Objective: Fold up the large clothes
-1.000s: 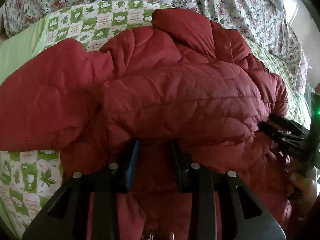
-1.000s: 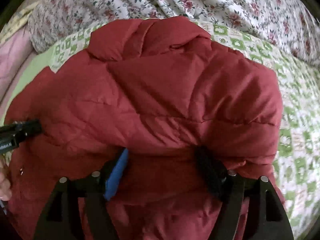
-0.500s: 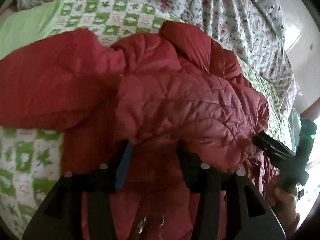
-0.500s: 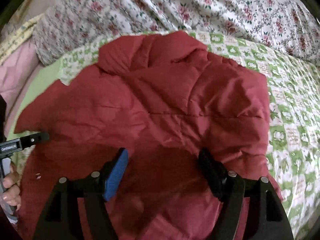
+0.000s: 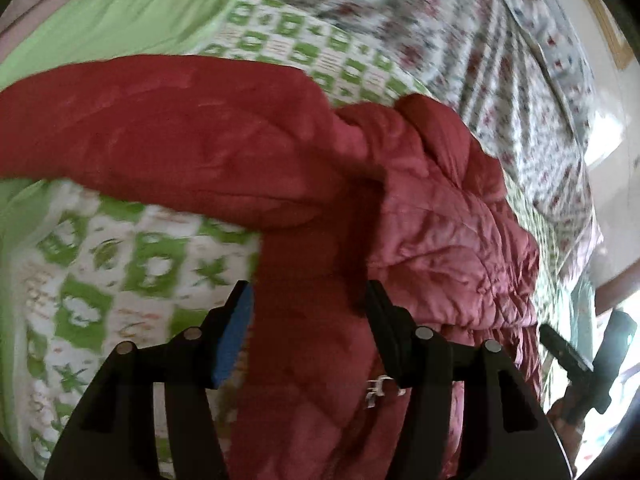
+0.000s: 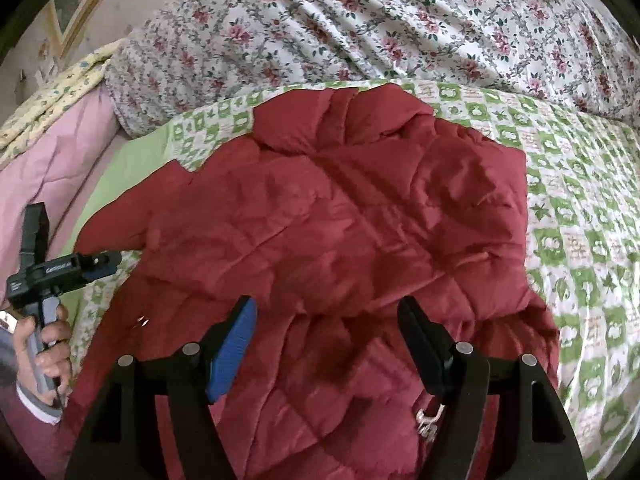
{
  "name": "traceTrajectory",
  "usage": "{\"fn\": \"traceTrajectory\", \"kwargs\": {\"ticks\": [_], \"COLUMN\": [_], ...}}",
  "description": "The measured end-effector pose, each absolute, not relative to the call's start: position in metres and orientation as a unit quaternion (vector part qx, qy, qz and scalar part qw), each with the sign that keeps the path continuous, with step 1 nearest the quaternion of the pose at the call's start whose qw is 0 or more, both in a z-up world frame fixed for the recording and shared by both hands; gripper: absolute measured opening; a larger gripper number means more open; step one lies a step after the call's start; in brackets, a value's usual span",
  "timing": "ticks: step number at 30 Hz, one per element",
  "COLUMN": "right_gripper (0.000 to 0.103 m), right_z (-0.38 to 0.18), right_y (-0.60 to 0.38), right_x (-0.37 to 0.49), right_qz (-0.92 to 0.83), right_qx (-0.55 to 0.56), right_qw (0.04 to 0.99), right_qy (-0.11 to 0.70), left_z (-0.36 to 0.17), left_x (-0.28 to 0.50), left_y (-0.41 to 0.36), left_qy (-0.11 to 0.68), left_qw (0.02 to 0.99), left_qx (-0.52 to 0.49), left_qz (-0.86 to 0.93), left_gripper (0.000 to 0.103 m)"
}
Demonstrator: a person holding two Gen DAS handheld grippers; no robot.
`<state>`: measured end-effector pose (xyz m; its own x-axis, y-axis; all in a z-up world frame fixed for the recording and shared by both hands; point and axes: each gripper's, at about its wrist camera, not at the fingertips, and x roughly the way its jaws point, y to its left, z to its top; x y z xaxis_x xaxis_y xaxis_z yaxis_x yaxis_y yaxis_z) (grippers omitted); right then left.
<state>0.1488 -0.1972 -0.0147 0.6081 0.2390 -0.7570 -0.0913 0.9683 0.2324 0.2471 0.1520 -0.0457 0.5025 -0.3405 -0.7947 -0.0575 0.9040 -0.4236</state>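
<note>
Right wrist view catches the whole red puffer jacket (image 6: 340, 240) spread on the green-checked bedsheet (image 6: 580, 240), collar pointing toward the floral duvet (image 6: 400, 20), long axis running away from camera. Left wrist view only gets its sleeve (image 5: 160, 140) sticking out left. Left gripper (image 5: 308, 304) jaws have just been opening, fabric between them unpinched; right gripper (image 6: 328, 320) jaws stand apart above the jacket.

Left gripper (image 5: 308, 308) jaws have just been opening, letting go of the red jacket (image 6: 340, 240), and it swings out over the green-checked sheet (image 5: 120, 272). Right gripper (image 6: 326, 326) lifts back, more sheet showing around the jacket.
</note>
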Motion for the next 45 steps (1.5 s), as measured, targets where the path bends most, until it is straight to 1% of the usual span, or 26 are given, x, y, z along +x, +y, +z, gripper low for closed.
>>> {"fn": "traceTrajectory", "kwargs": {"ticks": [2,3,16,22,29,30,31,32,33,36,45], "right_gripper": [0.075,0.075,0.075,0.075,0.075,0.075,0.075,0.075,0.075,0.075,0.075], "right_z": [-0.013,-0.012,0.0,0.001,-0.012,-0.014,-0.015,-0.016,-0.017,-0.018,-0.011], "right_y": [-0.194,-0.191,-0.161,-0.156,-0.162,-0.163,-0.164,-0.165,-0.166,-0.166,-0.16], "right_x": [0.142,0.138,0.088,0.072,0.063,0.061,0.06,0.059,0.059,0.058,0.059], "right_qz": [0.1,0.104,0.147,0.158,0.149,0.148,0.147,0.146,0.145,0.143,0.154], "right_qx": [0.088,0.088,0.087,0.081,0.091,0.093,0.094,0.096,0.097,0.101,0.097], "right_qw": [0.892,0.891,0.89,0.885,0.876,0.876,0.875,0.875,0.875,0.875,0.88], "right_qy": [0.433,0.432,0.423,0.431,0.449,0.45,0.451,0.452,0.452,0.451,0.439], "left_z": [-0.049,-0.051,-0.065,-0.079,-0.085,-0.082,-0.078,-0.074,-0.07,-0.054,0.015], "left_x": [0.244,0.243,0.247,0.258,0.281,0.282,0.283,0.284,0.284,0.277,0.252], "left_y": [0.168,0.178,0.302,0.356,0.385,0.385,0.383,0.381,0.376,0.366,0.296], "left_qy": [0.489,0.485,0.449,0.432,0.405,0.399,0.395,0.395,0.397,0.381,0.326], "left_qw": [0.842,0.841,0.828,0.813,0.81,0.815,0.822,0.827,0.833,0.85,0.907], "left_qx": [-0.22,-0.231,-0.326,-0.365,-0.391,-0.385,-0.372,-0.354,-0.336,-0.317,-0.245], "left_qz": [-0.063,-0.054,0.079,0.136,0.163,0.167,0.176,0.186,0.191,0.177,0.103], "left_gripper": [0.066,0.066,0.066,0.066,0.066,0.058,0.049,0.026,0.014,0.009,0.008]}}
